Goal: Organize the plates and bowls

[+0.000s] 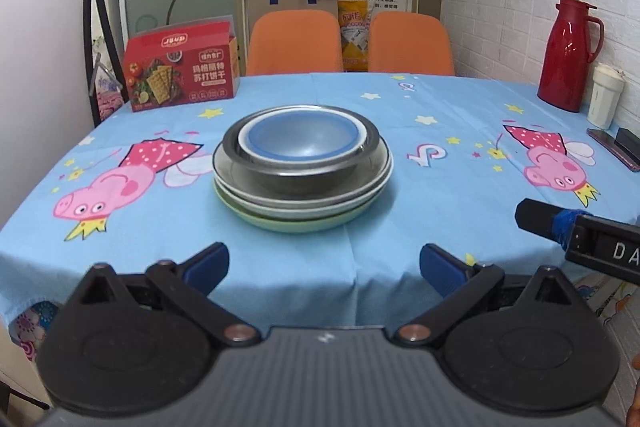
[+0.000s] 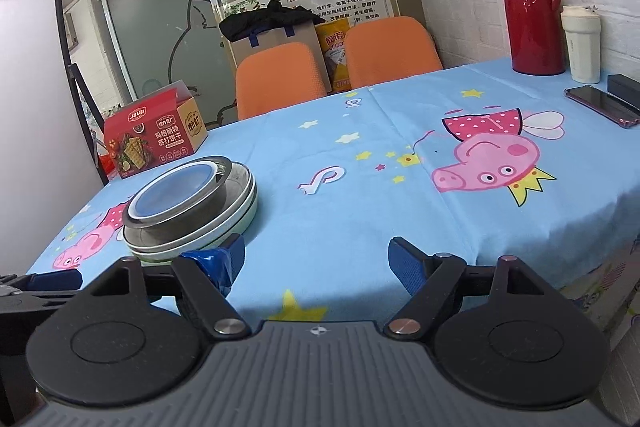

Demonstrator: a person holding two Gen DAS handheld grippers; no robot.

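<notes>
Both tools gape empty before round nested bowls on stacked shallow plates.

Glossy metal bowl on matt printed cloth tablecloth

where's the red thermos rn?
The red thermos stands at the far right of the table against the white brick wall in both wrist views, with the white cup right beside it and a phone lying nearer the camera.

Stacked dishes (left), tongs empty.
</notes>
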